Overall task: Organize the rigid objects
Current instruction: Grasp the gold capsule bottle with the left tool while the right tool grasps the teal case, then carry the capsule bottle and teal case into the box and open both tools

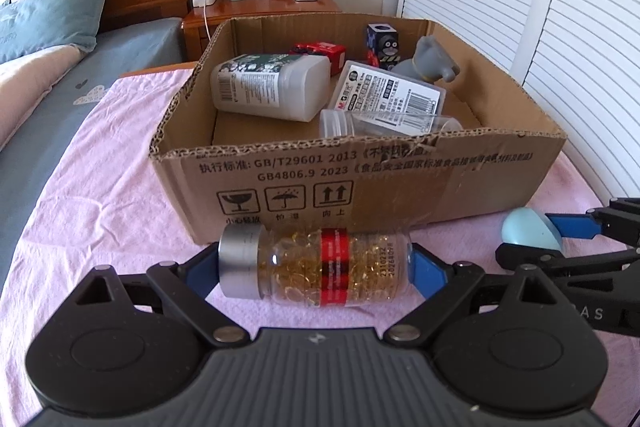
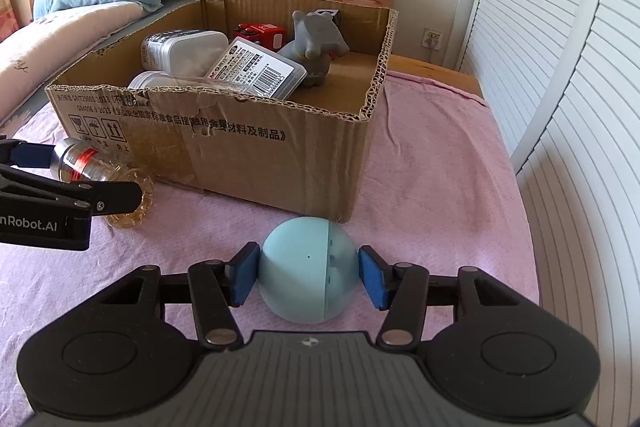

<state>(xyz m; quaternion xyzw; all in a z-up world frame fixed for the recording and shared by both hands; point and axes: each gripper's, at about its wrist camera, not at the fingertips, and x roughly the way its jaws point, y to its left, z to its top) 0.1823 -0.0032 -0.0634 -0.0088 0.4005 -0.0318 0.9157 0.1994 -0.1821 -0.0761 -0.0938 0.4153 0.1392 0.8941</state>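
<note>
My left gripper (image 1: 316,269) is shut on a clear capsule bottle (image 1: 320,267) with a silver cap and red label, held sideways by its ends just in front of the cardboard box (image 1: 360,179). My right gripper (image 2: 308,275) is shut on a pale blue ball (image 2: 306,267) low over the pink cloth, near the box's front right corner. The ball also shows in the left wrist view (image 1: 528,233), and the bottle in the right wrist view (image 2: 100,179). The box holds a white bottle (image 1: 272,87), a clear jar (image 1: 360,123), a labelled case (image 1: 392,91), a grey figurine (image 1: 428,63) and a red toy (image 1: 320,51).
The box sits on a pink cloth (image 2: 440,167) over a table. A bed with a teal pillow (image 1: 52,7) lies to the left. A wooden nightstand (image 1: 256,11) with a small fan stands behind. White louvred doors (image 2: 560,67) line the right side.
</note>
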